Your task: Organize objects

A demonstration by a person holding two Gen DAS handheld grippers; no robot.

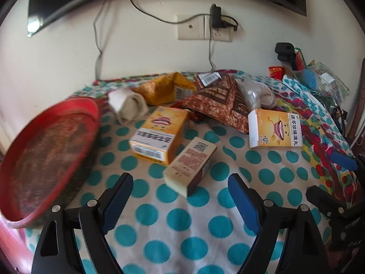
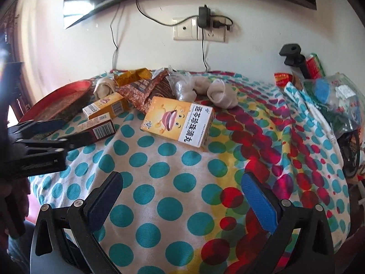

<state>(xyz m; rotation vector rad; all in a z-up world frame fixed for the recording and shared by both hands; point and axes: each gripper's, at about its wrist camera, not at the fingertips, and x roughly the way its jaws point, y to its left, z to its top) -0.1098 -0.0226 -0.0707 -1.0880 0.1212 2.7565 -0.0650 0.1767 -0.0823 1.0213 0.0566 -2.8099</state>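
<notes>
Left wrist view: left gripper (image 1: 180, 191) fingers spread, level above cream box (image 1: 190, 164).

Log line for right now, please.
left tool: open, empty, aimed at brown box | right tool: open, empty, short of yellow box | red tray: empty

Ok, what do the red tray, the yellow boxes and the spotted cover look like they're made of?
The red tray looks like rigid plastic or lacquered ware: smooth red rim, worn patterned face; the blur leaves it open. The yellow boxes look like printed cardboard: sharp folded edges, slightly glossy print, a barcode. The spotted cover looks like soft matte fabric, possibly fleece: it wrinkles and drapes.
</notes>
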